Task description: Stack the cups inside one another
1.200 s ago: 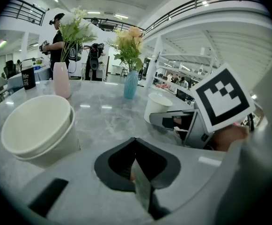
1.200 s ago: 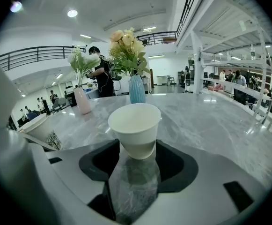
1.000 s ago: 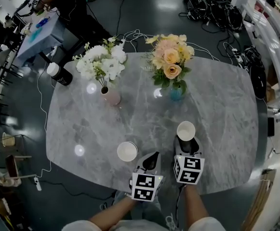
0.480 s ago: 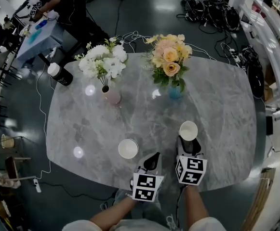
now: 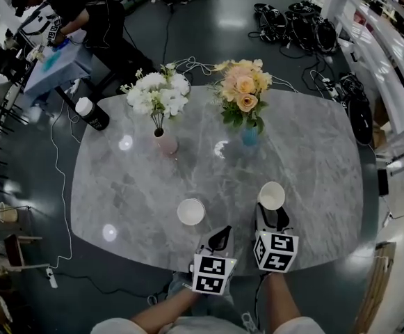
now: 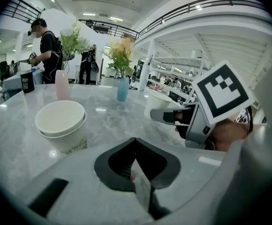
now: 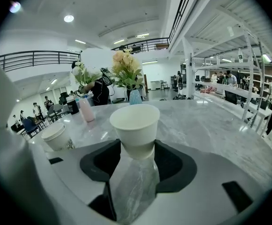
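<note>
A white paper cup (image 5: 271, 195) (image 7: 135, 128) sits between the jaws of my right gripper (image 5: 272, 216) (image 7: 136, 149), which is shut on its lower part; it stays upright over the marble table (image 5: 139, 186). A second white cup (image 5: 190, 211) (image 6: 61, 125) stands on the table to the left and shows a double rim, one cup nested in another. My left gripper (image 5: 220, 238) (image 6: 135, 142) is just right of and nearer than that cup, its jaws shut with nothing between them. The left gripper view also shows the right gripper (image 6: 192, 121) with its cup (image 6: 160, 105).
A pink vase of white flowers (image 5: 164, 142) and a blue vase of peach flowers (image 5: 249, 135) stand at the table's far side. A dark bottle (image 5: 92, 113) sits at the far left corner. The near table edge (image 5: 208, 259) lies under both grippers. People work at the back left.
The head view has shifted a little, so the table sits lower and further right in frame. Both grippers and both cups keep nearly the same places relative to each other.
</note>
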### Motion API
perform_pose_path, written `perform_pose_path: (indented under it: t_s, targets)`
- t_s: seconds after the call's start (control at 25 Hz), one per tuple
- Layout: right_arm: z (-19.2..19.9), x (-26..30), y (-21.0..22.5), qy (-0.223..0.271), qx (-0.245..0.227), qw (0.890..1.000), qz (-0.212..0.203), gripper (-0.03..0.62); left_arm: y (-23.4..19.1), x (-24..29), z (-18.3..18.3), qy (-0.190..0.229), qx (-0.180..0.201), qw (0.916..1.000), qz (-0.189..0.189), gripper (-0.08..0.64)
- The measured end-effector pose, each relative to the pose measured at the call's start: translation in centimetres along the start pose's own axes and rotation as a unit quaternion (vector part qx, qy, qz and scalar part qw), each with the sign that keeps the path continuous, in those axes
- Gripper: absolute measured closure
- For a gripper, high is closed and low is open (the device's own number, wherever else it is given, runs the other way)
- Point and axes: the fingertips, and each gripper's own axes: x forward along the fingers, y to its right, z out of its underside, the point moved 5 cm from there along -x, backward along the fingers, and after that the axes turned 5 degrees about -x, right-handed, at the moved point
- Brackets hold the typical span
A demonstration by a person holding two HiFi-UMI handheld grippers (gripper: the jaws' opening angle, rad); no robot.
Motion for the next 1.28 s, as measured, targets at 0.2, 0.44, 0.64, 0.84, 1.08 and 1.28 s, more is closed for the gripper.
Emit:
perform_pose_path:
  t_s: [0.2,0.44,0.64,0.84,1.08,1.28]
  targets:
    - [-0.6,-2.8,-1.6,0.008,0.004,1.000,0.011,0.367,-0.1,-2.8,-0.1,0.011,0.006,0.9999,0.012,0.565]
    - [-1.0,-5.9,-4.8,0.019,0.007,1.000,0.020,0.367,-1.9,-6.6,0.1,0.028,0.005,0.9995,0.014,0.565]
    - [-1.1,-8.3,-7.7,0.027,0.006,0.999,0.026,0.367,-4.4,-9.9,0.6,0.043,-0.012,0.9990,0.007,0.565]
    - [-1.1,-10.9,-10.9,0.036,0.011,0.999,0.036,0.367,-7.2,-13.4,1.1,0.051,-0.024,0.9984,0.002,0.565]
    - [-0.8,-13.6,-15.1,0.045,0.019,0.998,0.041,0.367,-10.2,-17.3,1.4,0.064,-0.020,0.9977,0.002,0.565]
    - [-0.3,-14.7,-18.3,0.048,0.022,0.998,0.040,0.367,-12.8,-19.7,1.5,0.077,-0.018,0.9969,0.002,0.565]
